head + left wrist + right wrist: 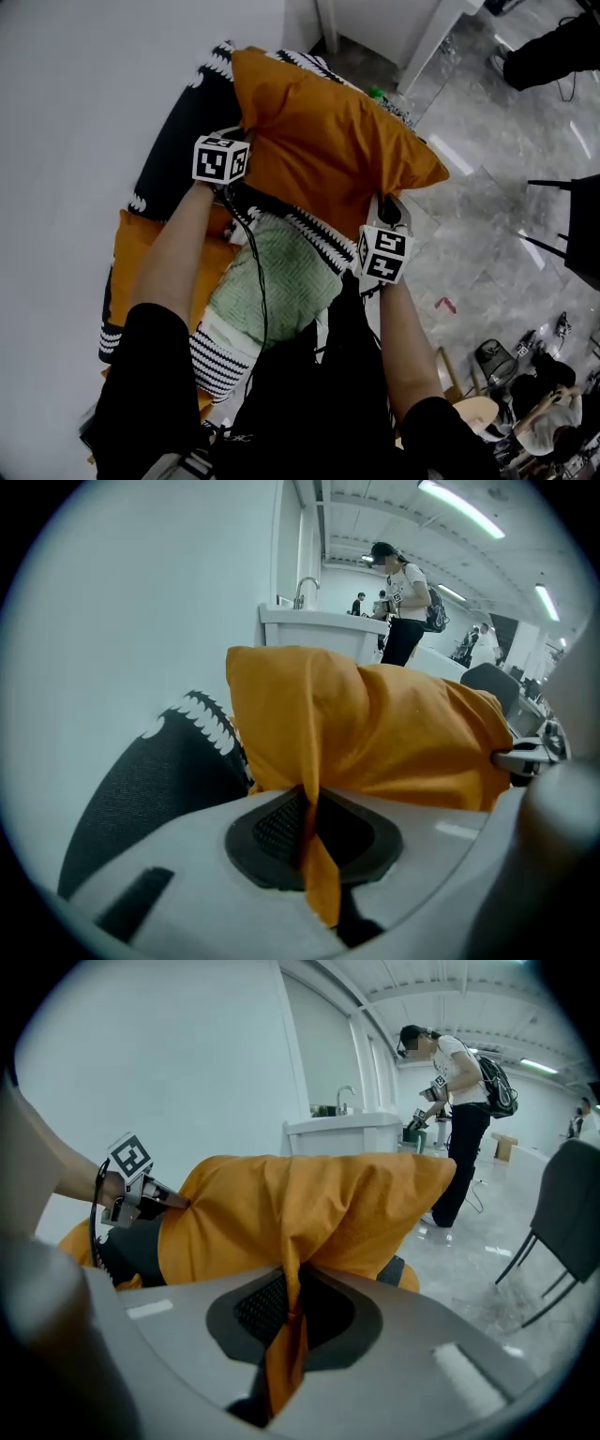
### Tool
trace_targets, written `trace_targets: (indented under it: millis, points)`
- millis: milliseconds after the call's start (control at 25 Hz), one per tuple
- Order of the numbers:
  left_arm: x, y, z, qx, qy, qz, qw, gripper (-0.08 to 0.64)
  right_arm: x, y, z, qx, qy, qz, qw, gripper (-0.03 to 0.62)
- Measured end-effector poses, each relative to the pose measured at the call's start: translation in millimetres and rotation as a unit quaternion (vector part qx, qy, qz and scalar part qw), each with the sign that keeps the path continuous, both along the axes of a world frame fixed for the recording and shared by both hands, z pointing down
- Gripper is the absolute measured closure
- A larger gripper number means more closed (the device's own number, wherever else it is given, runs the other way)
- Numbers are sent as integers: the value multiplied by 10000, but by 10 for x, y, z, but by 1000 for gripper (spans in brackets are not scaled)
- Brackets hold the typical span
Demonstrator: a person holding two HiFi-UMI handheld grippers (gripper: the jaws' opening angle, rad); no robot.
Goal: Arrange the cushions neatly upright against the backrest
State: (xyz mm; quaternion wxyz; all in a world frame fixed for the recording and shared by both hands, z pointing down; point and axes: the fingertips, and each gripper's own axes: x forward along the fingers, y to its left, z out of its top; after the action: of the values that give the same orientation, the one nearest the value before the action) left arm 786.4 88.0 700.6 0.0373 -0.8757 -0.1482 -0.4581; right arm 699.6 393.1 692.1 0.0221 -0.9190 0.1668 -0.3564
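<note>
Orange cushion (328, 141) held in the air above the cushion pile, close to the white wall (75, 94), one gripper at each lower corner. Left gripper (307, 832): jaws closed tight on a pinched fold of orange fabric, a tail of cloth hanging out below the pads. Right gripper (289, 1316): same, jaws clamped on a fold at the opposite corner, with fabric bunched between them.

Under the cushion: green knit cushion (272, 281) with black-and-white crochet edging, partly covered by the arms. Striped black-and-white piece (220, 361) below that. Black cushion with white scalloped trim (183, 150) sits between the held cushion and the wall. Second orange cushion (141, 244) at lower left, mostly hidden behind the left forearm.

Further out: marble floor (487, 225), small pink item (444, 304) on it, white counter with faucet (309, 621), standing person with backpack (408, 611), dark chair (562, 1213).

Backrest not visible anywhere; the seat is buried under cushions. Small green thing (377, 94) behind the cushion's top edge is too small to identify.
</note>
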Motion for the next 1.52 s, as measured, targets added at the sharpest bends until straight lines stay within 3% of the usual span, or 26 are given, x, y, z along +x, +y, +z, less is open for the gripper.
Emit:
trace_targets:
  millis: [120, 240, 400, 520, 680, 720, 760, 800, 840, 880, 1000, 1120, 1280, 1520]
  points:
    - [98, 13, 357, 141, -115, 78, 9998, 534, 14, 0, 301, 128, -249, 15, 9996, 569]
    - [40, -94, 764, 389, -283, 32, 9988, 468, -77, -73, 618, 53, -511, -203, 9985, 560]
    - [22, -135, 921, 145, -97, -303, 9994, 431, -115, -75, 708, 6, -465, -276, 9985, 550]
    - [78, -152, 842, 88, 70, -416, 9991, 394, -19, 42, 660, 63, -352, -56, 9993, 490]
    - [-25, -316, 684, 63, 274, -568, 9980, 267, -65, 220, 553, -146, -114, 368, 9992, 307]
    - [-98, -351, 628, 60, 247, -581, 9980, 253, -127, 247, 520, -239, -168, 420, 9987, 302]
    - [-182, -373, 555, 84, 205, -586, 9980, 285, -200, 281, 476, -350, -235, 473, 9980, 319]
    - [-266, -388, 459, 143, 194, -607, 9979, 362, -275, 322, 419, -472, -290, 539, 9970, 369]
    - [-346, -395, 343, 208, 226, -661, 9973, 456, -352, 361, 356, -586, -338, 602, 9959, 497]
    - [-429, -376, 215, 211, 270, -737, 9967, 554, -429, 386, 292, -647, -391, 641, 9951, 586]
    - [-717, -94, -198, -301, 394, -918, 9945, 551, -612, 335, 19, -452, -446, 590, 9962, 588]
    - [-955, 292, -773, -665, 782, -743, 9919, 551, -640, 108, -469, -132, -82, 331, 9993, 588]
    - [-1318, 624, -1731, -806, 1521, -493, 9838, 551, -741, -228, -1322, 407, 598, 92, 9973, 588]
    - [-1969, 724, -2994, -848, 2375, -771, 9646, 551, -1025, -688, -2609, 954, 1561, -204, 9829, 588]
